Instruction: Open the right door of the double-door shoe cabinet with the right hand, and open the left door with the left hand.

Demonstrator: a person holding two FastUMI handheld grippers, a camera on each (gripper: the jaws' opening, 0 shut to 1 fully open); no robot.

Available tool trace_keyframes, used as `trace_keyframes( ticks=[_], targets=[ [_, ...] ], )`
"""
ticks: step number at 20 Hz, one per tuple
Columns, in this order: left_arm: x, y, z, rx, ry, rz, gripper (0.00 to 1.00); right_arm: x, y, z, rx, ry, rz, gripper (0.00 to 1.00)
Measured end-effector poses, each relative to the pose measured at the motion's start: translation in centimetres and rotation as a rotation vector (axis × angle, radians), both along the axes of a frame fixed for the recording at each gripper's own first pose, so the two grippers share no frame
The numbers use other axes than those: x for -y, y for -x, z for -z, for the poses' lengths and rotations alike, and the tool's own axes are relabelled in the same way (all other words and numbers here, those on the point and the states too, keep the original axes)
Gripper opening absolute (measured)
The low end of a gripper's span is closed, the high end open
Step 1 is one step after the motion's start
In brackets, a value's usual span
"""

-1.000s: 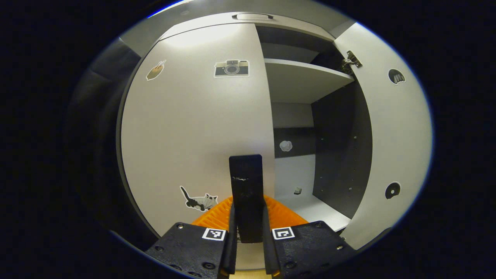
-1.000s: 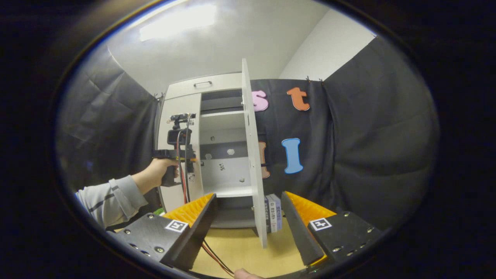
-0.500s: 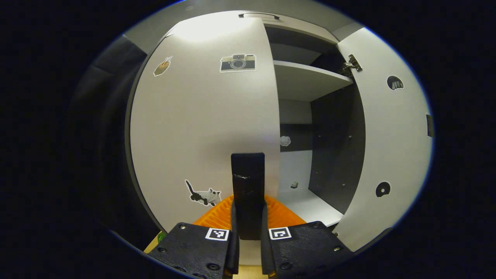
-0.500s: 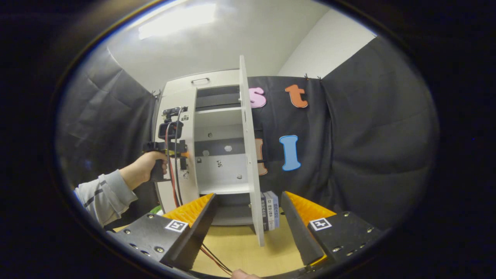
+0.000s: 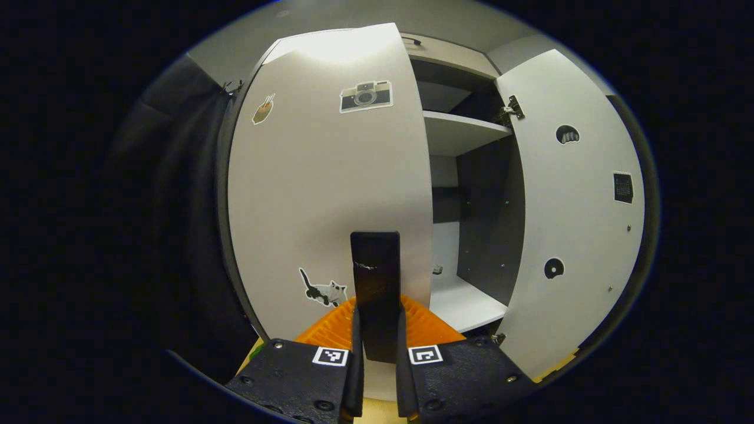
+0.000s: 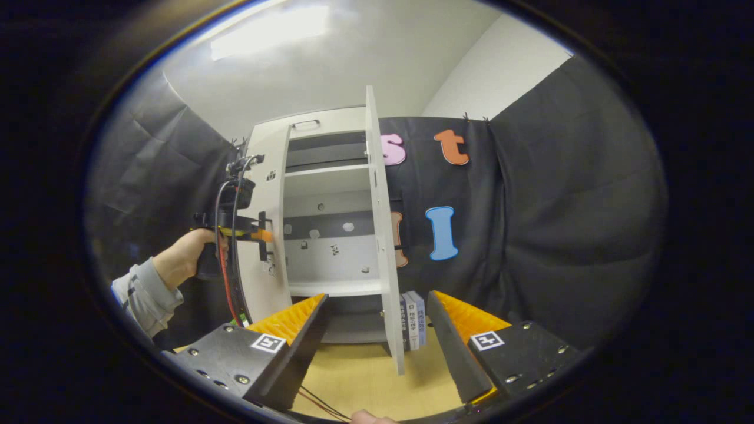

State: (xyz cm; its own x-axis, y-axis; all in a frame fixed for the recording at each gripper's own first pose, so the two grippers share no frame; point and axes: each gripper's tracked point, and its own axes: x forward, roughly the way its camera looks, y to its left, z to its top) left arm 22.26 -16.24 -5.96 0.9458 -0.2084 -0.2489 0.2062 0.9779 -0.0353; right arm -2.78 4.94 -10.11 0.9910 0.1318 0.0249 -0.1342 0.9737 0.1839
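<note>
Black cloth (image 6: 559, 194) walls the booth on both sides of a white cabinet (image 6: 321, 121) that stands on a wood floor (image 6: 365, 377) under a pale ceiling. In the right gripper view the right door (image 6: 383, 247) is swung wide, edge-on toward the camera, with free floor in front of it and books (image 6: 412, 321) just behind its lower edge. The left door (image 5: 330, 176) is partly open, its free edge clear of the cabinet front, so the shelf (image 5: 459, 129) and the dark inner side wall show between the two doors. Stickers of a camera (image 5: 366, 96) and a cat (image 5: 323, 290) sit on the left door's face.

The left gripper (image 5: 375, 294) is clamped on the dark handle (image 5: 375, 265) at that door's free edge, both fingers pressed to it; a hand (image 6: 182, 256) holds it, seen in the right gripper view. The right gripper (image 6: 377, 330) hangs back from the cabinet, fingers wide apart and gripping nothing, the right door's lower edge between them.
</note>
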Motion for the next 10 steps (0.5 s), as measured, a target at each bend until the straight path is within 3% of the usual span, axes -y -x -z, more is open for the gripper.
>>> trace_keyframes(
  ticks=[10],
  targets=[
    [-2.4,1.9,-0.6,0.039,-0.017,0.026,0.23,-0.2,-0.1,-0.9,0.001,-0.035,0.001,0.97]
  ],
)
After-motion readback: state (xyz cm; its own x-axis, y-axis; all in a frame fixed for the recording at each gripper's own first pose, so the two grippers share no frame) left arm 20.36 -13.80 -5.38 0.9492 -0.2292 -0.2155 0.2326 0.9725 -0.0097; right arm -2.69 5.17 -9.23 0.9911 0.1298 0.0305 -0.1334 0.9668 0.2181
